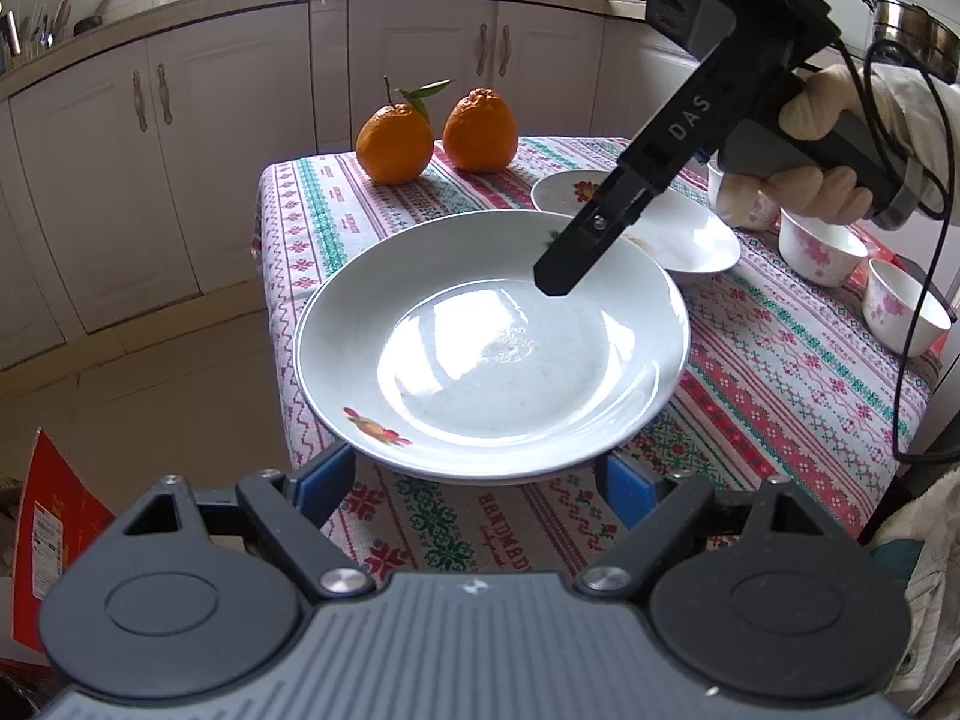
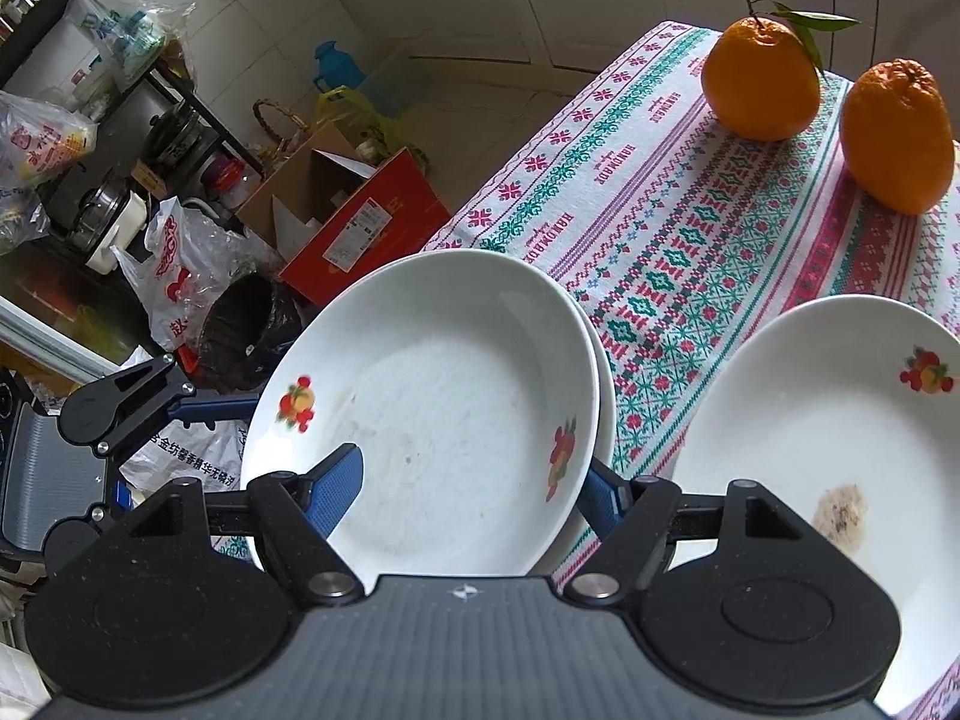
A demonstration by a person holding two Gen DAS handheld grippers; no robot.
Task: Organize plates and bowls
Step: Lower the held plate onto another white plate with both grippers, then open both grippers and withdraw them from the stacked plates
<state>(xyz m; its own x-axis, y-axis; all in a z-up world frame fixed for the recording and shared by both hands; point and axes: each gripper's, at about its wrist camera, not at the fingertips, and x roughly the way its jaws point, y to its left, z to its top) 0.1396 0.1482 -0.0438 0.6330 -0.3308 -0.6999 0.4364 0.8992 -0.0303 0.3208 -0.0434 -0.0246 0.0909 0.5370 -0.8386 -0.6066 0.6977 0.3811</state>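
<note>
Early days on this one, I'd say. Right in front of my right claw a white plate sat on top of a second plate, so there was a stack of two. That stack poked out past the edge of the tablecloth. My right claw was spread wide and straddling the top plate's near rim, with one blue pad inside the dish and the other outside, not pinching anything. My left claw was wide too, with the stack's opposite rim sitting between and just above its pads. Left to do, as far as I could see, was a smeared plate just off to the right of my right claw. Two pink-flowered bowls also stood separately, far right of my left claw. The top plate looked glossy with little fruit decals and faint brownish marks, so probably slippery.
</note>
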